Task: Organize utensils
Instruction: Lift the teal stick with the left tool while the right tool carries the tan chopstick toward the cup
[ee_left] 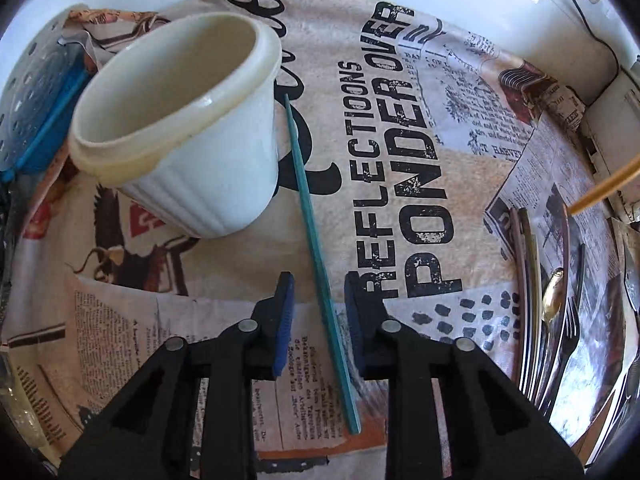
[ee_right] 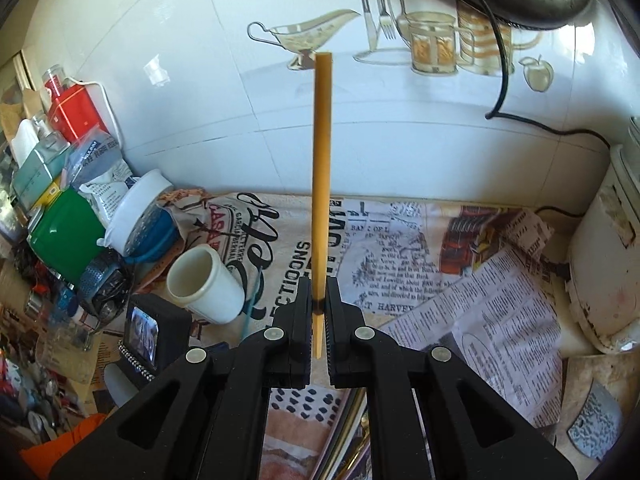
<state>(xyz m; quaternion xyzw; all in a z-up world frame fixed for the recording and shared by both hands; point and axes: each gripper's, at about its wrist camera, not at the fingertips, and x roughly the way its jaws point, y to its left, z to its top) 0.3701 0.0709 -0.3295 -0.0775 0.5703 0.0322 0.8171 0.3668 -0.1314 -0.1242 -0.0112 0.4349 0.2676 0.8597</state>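
Observation:
A teal chopstick (ee_left: 308,200) lies flat on the printed cloth (ee_left: 400,160), beside a white ribbed cup (ee_left: 180,120) that stands upright. My left gripper (ee_left: 318,284) points down over the chopstick's near half, and the stick runs between the open jaws. The blue pads (ee_left: 285,320) stand apart from it. My right gripper (ee_right: 319,284) is shut on a yellow chopstick (ee_right: 323,160) near its thin end, holding it upright above the cloth. The same cup (ee_right: 204,284) stands to the lower left of that chopstick. Several forks, spoons and knives (ee_left: 556,320) lie in a pile at the right.
A blue strainer with a perforated lid (ee_left: 36,92) leans behind the cup. Tins, bags and jars (ee_right: 60,232) crowd the left side of the counter. A white appliance (ee_right: 600,260) stands at the right, with a black cord (ee_right: 500,80) running down the tiled wall.

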